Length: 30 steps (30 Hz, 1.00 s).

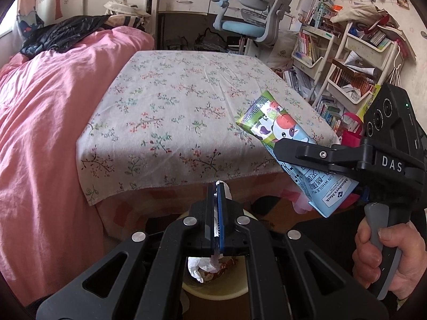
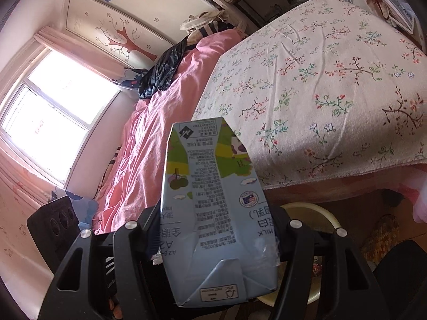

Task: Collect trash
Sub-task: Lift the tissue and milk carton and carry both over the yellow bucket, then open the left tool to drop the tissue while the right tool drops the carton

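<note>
My left gripper (image 1: 217, 208) is shut on a crumpled white tissue (image 1: 202, 265), which pokes out above and hangs below the pads. Right under it stands a cream waste bin (image 1: 213, 290) holding bits of trash. To the right, my right gripper (image 1: 283, 154) is shut on a light blue milk carton (image 1: 275, 130) with a cartoon cow, held tilted beside the table's corner. In the right wrist view the carton (image 2: 213, 208) fills the middle, clamped between both fingers of the right gripper (image 2: 216, 229). The bin's rim (image 2: 317, 210) shows just behind it to the right.
A low table under a floral cloth (image 1: 186, 101) stands ahead, with a bed under a pink duvet (image 1: 48, 133) to its left and a black bag (image 1: 61, 34) on it. A cluttered bookshelf (image 1: 347, 61) and a grey chair (image 1: 256, 13) are behind. A hand (image 1: 389, 261) grips the right handle.
</note>
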Each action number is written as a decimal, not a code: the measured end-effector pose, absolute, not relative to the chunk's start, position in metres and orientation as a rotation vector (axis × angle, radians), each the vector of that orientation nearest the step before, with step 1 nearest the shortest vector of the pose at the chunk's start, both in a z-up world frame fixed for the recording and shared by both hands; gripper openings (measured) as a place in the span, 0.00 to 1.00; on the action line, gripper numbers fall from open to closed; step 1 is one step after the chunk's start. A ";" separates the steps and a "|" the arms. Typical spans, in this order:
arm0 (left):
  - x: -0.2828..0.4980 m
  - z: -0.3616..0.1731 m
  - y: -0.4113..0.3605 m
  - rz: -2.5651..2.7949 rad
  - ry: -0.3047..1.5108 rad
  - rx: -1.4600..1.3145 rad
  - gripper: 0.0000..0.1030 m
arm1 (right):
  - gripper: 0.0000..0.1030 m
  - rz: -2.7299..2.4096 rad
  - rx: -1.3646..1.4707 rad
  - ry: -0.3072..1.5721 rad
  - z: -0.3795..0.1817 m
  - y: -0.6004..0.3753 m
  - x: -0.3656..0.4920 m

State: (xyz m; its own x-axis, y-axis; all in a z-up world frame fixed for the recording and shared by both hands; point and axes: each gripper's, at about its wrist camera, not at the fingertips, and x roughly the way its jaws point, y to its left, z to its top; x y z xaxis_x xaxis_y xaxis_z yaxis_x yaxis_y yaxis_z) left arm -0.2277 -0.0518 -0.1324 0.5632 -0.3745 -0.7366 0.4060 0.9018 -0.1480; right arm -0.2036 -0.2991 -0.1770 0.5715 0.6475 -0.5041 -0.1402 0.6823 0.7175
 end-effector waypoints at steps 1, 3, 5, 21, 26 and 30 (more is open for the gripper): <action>-0.228 -0.135 -0.052 -0.465 0.878 0.038 0.03 | 0.59 0.504 0.676 0.851 -0.179 -0.298 -0.205; -0.230 -0.142 -0.052 -0.469 0.921 0.039 0.15 | 0.59 0.501 0.673 0.864 -0.183 -0.297 -0.208; -0.234 -0.143 -0.051 -0.457 0.923 0.035 0.28 | 0.59 0.495 0.670 0.874 -0.187 -0.295 -0.210; -0.241 -0.114 -0.026 -0.291 0.718 -0.039 0.63 | 0.59 0.466 0.582 0.951 -0.204 -0.279 -0.216; -0.239 -0.109 -0.020 -0.267 0.702 -0.060 0.67 | 0.59 0.458 0.573 0.956 -0.206 -0.277 -0.215; -0.240 -0.108 -0.020 -0.258 0.697 -0.060 0.68 | 0.59 0.457 0.562 0.963 -0.206 -0.272 -0.213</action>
